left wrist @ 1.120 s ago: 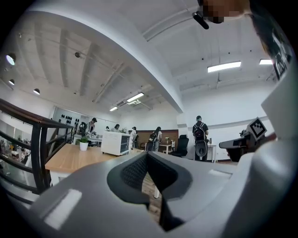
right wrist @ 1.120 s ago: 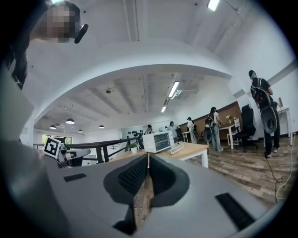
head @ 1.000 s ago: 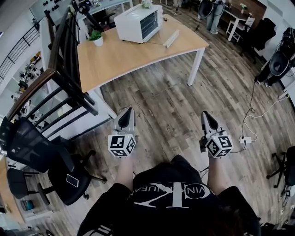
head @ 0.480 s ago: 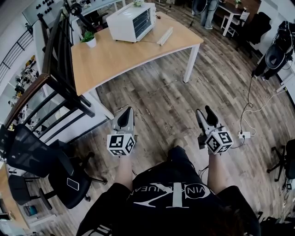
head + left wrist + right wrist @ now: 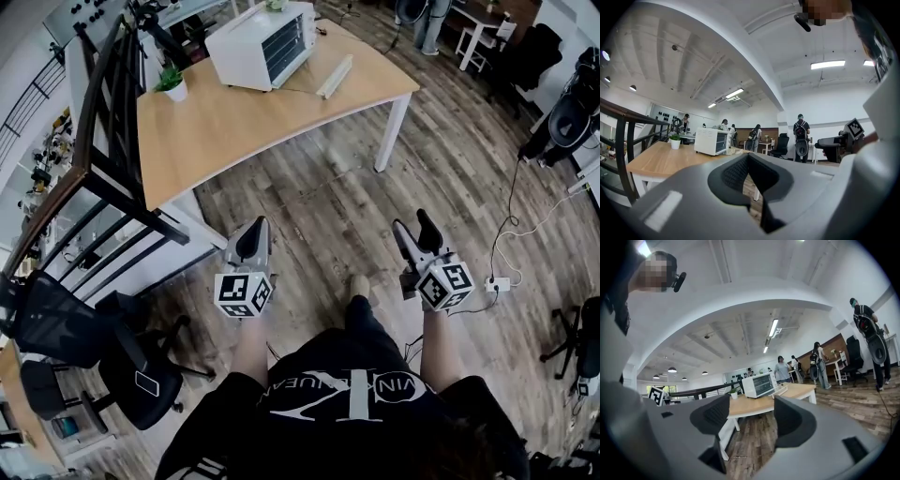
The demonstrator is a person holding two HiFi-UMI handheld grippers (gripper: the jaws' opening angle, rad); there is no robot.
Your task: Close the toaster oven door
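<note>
Both empty; left hand-held gripper [image 5: 255, 234] closed; right [image 5: 412, 225] just opened

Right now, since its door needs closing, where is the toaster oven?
The toaster oven sits upper left in the head view, at the far end of the wooden table, right of the small potted plant.
</note>
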